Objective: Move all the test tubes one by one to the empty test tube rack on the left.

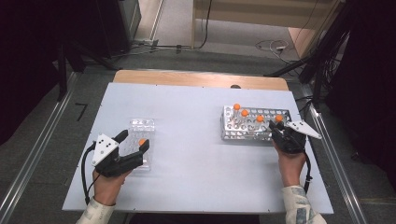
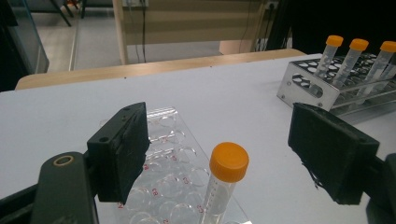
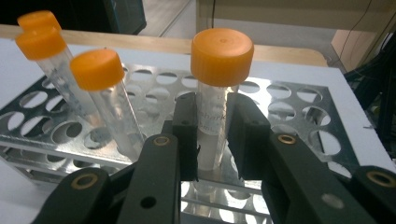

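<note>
Clamping an orange-capped tube (image 3: 215,100) between its two black jaws, the right gripper (image 3: 212,135) grips the clear body just below the cap, and the tube stands upright in a hole of the metal rack (image 3: 299,100). In the high view this right gripper (image 1: 280,128) sits at the near right end of the rack (image 1: 229,133), with the held tube's cap (image 1: 279,118) just beyond its jaws. Three more capped tubes (image 3: 100,93) stand tilted in the rack to the left of the jaws as that gripper's camera sees them.

Across the table, well apart from the rack, the left gripper (image 2: 233,154) holds its jaws wide apart, touching nothing. Between them, nearer the left jaw's side and a little ahead, a single orange-capped tube (image 2: 224,179) stands upright in a clear plastic tray (image 2: 163,140) of round wells. The left jaw hangs over the tray, the right jaw over bare table beside it. From above, the left gripper (image 1: 133,140) straddles the near part of the tray (image 1: 140,126), both hands low at the table's near edge
</note>
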